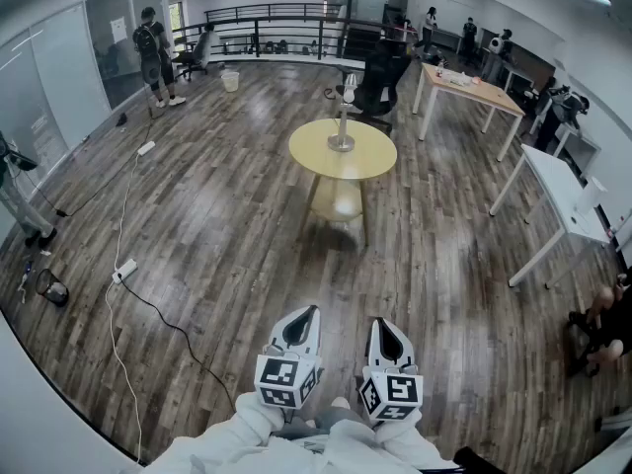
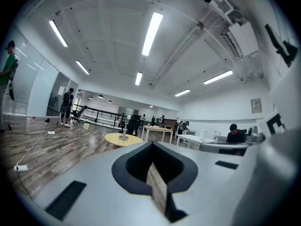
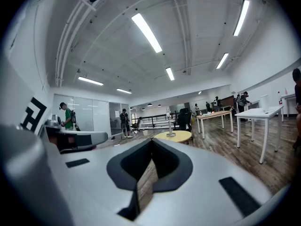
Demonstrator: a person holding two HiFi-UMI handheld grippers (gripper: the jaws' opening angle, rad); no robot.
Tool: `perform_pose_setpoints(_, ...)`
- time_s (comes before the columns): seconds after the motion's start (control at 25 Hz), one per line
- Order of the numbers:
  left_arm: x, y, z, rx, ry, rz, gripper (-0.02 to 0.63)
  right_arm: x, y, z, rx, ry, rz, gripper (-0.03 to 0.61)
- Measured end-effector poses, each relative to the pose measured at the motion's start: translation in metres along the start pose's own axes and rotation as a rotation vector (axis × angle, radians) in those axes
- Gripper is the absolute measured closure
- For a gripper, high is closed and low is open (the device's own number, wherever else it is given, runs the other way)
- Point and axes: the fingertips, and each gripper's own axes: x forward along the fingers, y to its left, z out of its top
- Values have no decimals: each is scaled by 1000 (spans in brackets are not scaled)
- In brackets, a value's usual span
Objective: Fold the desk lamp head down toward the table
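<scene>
At the far left of the head view, a person with a backpack point(image 1: 152, 52) stands by the glass wall point(image 1: 114, 38). Nearer, a white power strip point(image 1: 123, 271) lies on the wooden floor point(image 1: 207, 225), and its cable point(image 1: 163, 319) trails across the boards.

The left gripper point(image 1: 308, 316) sits low in the head view, held level and pointing into the room. In its own view its fingers point(image 2: 157, 187) are pressed together with nothing between them. Its marker cube point(image 1: 287, 381) bears only black-and-white square patterns, no readable words.

Beyond it is the round yellow worktop point(image 1: 370, 156), well apart from both grippers. The desk lamp point(image 1: 344, 117) stands on the worktop's middle with its stem upright and its head raised, not folded down. It also shows small and distant in the left gripper view point(image 2: 123, 134) and the right gripper view point(image 3: 170, 128).

The right gripper point(image 1: 380, 326) lies just beside the left one, also level. Its fingers point(image 3: 146, 182) are closed flat against each other and hold nothing. Its cube point(image 1: 391, 395) likewise carries only marker squares.

Further right, a rectangular worktop with white legs point(image 1: 472, 91) holds small items too small to identify. White desks point(image 1: 558, 181) line the right side. A framed wall sign point(image 2: 256, 105) in the left gripper view is too small to read.
</scene>
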Motion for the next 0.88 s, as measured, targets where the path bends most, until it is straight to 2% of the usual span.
perform_pose_setpoints(0.24, 33, 14, 5, 9, -15, -6, 614, 40, -9, 0, -9, 2, 6, 566)
perform_pose_setpoints(0.52, 82, 36, 10, -3, 6, 32, 614, 100, -26, 14, -9, -6, 37, 567)
perform_pose_setpoints(0.88, 172, 52, 27, 4, 19, 50, 614, 181, -69, 37, 8, -18, 73, 566)
